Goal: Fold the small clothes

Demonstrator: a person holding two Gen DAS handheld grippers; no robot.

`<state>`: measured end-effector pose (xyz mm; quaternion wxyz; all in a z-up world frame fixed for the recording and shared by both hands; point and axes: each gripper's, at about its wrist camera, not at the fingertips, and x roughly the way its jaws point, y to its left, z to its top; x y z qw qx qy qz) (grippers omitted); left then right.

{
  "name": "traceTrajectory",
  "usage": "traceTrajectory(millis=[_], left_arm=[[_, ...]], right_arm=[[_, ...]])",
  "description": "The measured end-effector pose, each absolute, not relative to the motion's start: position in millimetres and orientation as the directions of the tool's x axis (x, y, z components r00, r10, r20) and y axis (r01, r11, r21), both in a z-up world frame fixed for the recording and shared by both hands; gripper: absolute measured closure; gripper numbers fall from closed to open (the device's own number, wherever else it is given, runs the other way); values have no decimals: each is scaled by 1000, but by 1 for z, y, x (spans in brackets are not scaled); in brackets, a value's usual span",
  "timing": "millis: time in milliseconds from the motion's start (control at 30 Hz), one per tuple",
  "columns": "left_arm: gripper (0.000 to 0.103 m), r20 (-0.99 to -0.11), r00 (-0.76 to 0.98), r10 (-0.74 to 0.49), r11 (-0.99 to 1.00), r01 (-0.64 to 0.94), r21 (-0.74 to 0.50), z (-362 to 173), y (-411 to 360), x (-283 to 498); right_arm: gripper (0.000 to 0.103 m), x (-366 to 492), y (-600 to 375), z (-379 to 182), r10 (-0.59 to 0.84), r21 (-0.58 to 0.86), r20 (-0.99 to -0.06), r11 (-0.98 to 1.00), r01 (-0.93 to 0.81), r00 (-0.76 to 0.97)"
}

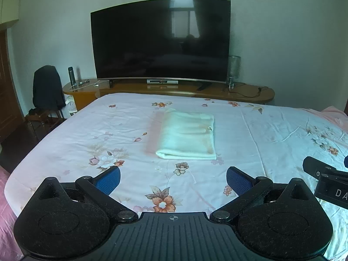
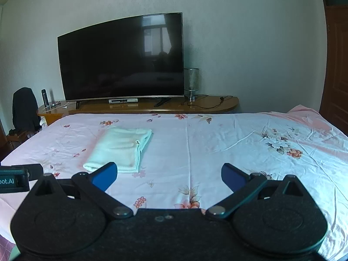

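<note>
Bedroom with a plain pale wall [image 1: 282, 32] at the back, and most of both views is taken up by a big bed [image 1: 271, 130] with a light pink flowery sheet, a bit creased on its right side. Behind the foot of the bed there's a large dark TV [image 1: 161, 39], switched off, sitting on a long low wooden stand [image 1: 250, 91] that runs along the wall. Off at the left edge a chair with a dark jacket over its back [image 1: 48, 87] stands next to the stand, and a brown wooden door [image 2: 337, 65] shows at the far right in the right wrist view.

The thing being folded is a small pale cream cloth [image 1: 187, 137], already folded into a neat rectangle and lying flat on the sheet around the middle of the bed, nothing touching it. From the right wrist view it sits ahead and to the left.

Left gripper [image 1: 173, 180] is spread wide with nothing between its blue pads, hanging over the near part of the bed, short of the cloth. Right gripper [image 2: 169, 177] is the same: spread wide, empty, over bare sheet to the right of the cloth.

Smaller stuff on the stand: a glass lamp [image 1: 233, 69] right of the TV with a black cable [image 1: 250, 93] trailing from it, and a dark bottle [image 1: 71, 76] at the left end.
</note>
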<state>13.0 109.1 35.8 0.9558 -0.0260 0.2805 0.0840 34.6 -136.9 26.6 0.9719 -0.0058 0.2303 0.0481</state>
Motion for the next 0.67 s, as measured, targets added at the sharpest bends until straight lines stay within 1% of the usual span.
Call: traceTrajectory(millis=[300, 433, 667], left_arm=[[0, -542, 828, 143, 985, -172, -2, 34, 109, 17], [0, -554, 823, 125, 988, -156, -9, 29, 110, 22], [0, -539, 837, 95, 994, -113, 0, 23, 106, 33]], right_arm=[[1, 37, -137, 25, 98, 15, -455, 995, -103, 885], [1, 41, -139, 24, 99, 14, -463, 994, -104, 881], [1, 52, -141, 17, 103, 17, -483, 994, -108, 870]])
